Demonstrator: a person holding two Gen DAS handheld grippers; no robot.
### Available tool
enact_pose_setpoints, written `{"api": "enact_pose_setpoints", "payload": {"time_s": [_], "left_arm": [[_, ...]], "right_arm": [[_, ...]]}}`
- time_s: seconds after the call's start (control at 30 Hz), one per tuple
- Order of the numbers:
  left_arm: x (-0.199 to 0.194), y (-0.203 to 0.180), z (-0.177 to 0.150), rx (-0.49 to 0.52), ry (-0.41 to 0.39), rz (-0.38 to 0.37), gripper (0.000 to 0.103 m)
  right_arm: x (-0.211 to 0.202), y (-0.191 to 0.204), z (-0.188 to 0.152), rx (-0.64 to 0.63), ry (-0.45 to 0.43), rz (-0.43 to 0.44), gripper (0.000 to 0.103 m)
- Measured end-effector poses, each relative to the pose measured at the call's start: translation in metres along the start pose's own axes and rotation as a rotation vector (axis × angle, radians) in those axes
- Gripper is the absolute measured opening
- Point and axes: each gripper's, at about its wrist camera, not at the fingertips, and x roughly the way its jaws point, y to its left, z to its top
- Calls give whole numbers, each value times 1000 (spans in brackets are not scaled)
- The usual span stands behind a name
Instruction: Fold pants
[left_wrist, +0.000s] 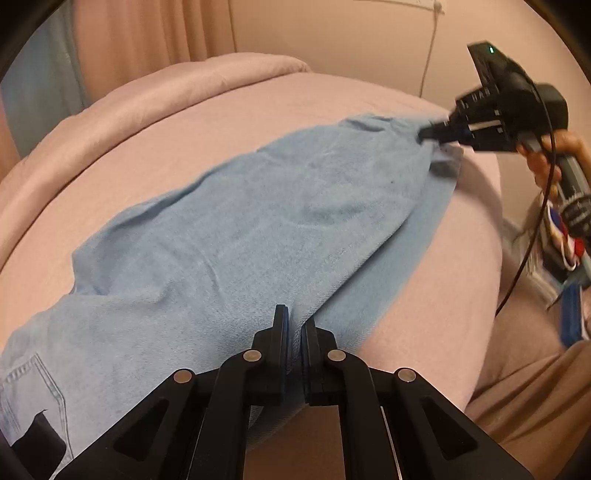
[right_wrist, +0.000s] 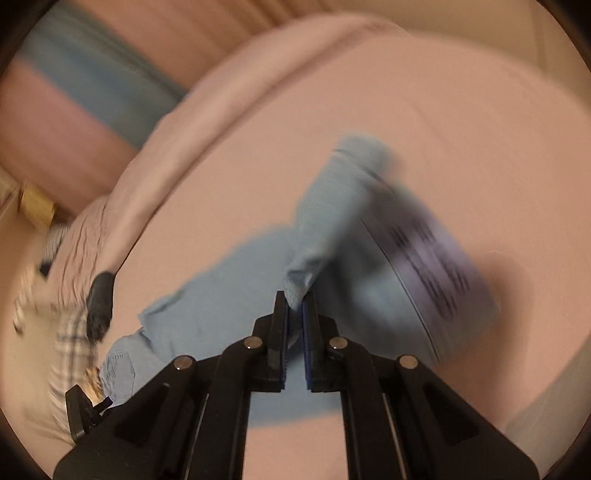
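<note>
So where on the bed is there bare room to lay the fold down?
Bare pink bedcover lies beyond the jeans' far edge, up to the rolled quilt. A narrower strip borders their near edge. Crowded: both ends, where the left gripper and right gripper pinch denim.

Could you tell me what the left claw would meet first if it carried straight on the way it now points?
The left claw is already shut on a fold of the light blue denim pants, so it would push straight into more of that cloth, then probably the pink bed cover under it; depth is hard to judge.
</note>
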Motion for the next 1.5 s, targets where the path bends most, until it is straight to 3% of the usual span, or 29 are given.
{"api": "enact_pose_setpoints", "payload": {"time_s": [0.2, 0.37, 0.57, 0.67, 0.73, 0.8, 0.9, 0.97, 1.03, 1.07, 1.3, 1.47, 1.5], "left_arm": [[-5, 8, 1, 7, 16, 8, 5], [-10, 14, 1, -8, 6, -19, 4], [-3, 14, 0, 7, 40, -28, 4], [-10, 21, 5, -31, 49, -70, 5], [-21, 23, 9, -43, 43, -91, 6], [-34, 27, 14, -65, 26, -143, 10], [-48, 35, 29, -137, -35, -268, 16], [-47, 37, 44, -183, -68, -320, 27], [-37, 32, 59, -194, -84, -325, 29], [-29, 29, 65, -194, -78, -324, 29], [36, 28, 83, -294, 28, -341, 29], [75, 32, 72, -325, 144, -284, 29], [75, 32, 71, -327, 127, -281, 29]], "right_arm": [[3, -19, -24, 86, -1, 19, 8], [-17, -5, -20, 49, -47, 27, 7], [-1, -33, -28, 116, 37, 6, 12], [-7, -38, -26, 116, 27, 30, 13], [-11, -39, -21, 109, 19, 29, 19], [-20, -47, -14, 150, -29, 39, 45], [-27, -63, -1, 200, -93, 48, 47], [-24, -69, 6, 211, -98, 49, 45], [-20, -74, 11, 213, -96, 45, 29], [-17, -76, 12, 205, -95, 23, 10], [-36, -77, 8, 193, -132, 43, 5], [-21, -88, 4, 226, -65, -27, 2], [-17, -90, 5, 234, -55, -33, 2]]}}
